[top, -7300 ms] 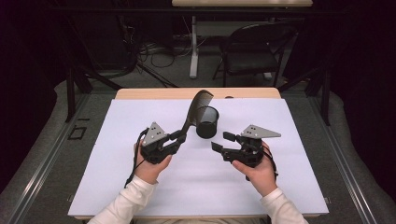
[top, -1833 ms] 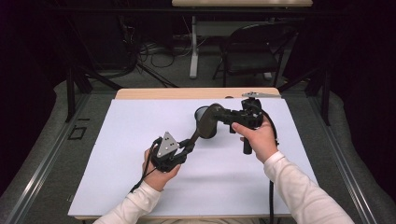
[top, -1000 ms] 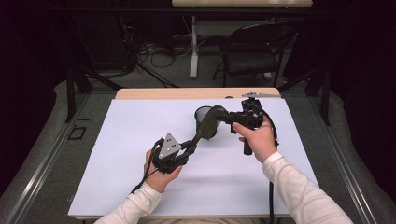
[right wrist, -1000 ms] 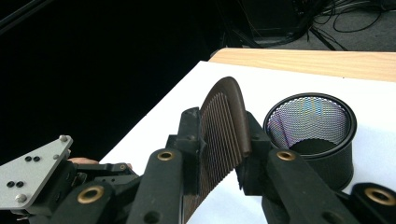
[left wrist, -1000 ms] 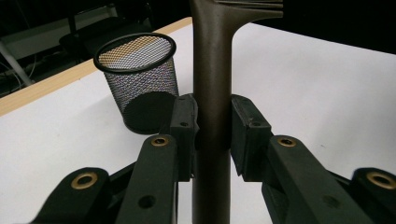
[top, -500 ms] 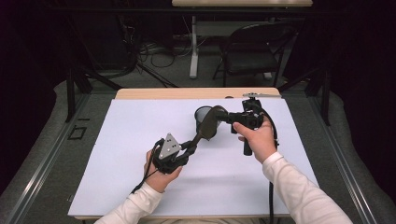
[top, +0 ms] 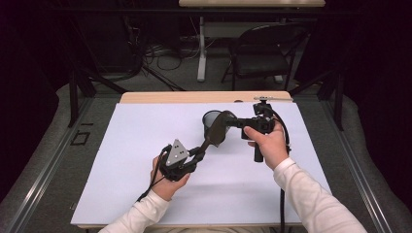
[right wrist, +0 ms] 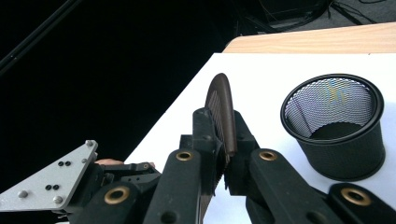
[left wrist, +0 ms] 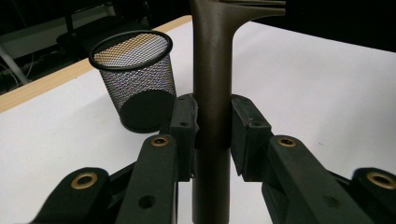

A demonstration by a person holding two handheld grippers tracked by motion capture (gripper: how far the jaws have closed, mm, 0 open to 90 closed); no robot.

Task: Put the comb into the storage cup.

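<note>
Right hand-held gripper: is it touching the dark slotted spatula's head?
Touching. In the right gripper view, the right hand-held gripper has both jaws pressed against the thin edge-on head of the dark slotted spatula, with no gap.

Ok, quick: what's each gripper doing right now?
Left gripper: shut on the spatula handle.
Right gripper: jaws just closed, shut on the spatula's slotted blade.

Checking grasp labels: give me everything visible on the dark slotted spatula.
The spatula is dark brown, matte, plastic-looking: a long flat handle that widens into a slotted, slightly curved blade. It is held off the white table cover, slanting from lower left up to the right, beside the black mesh cup and apart from it. The left claw clamps its handle; the right claw, whose jaws have just been closing, pinches the blade edge-on.
</note>
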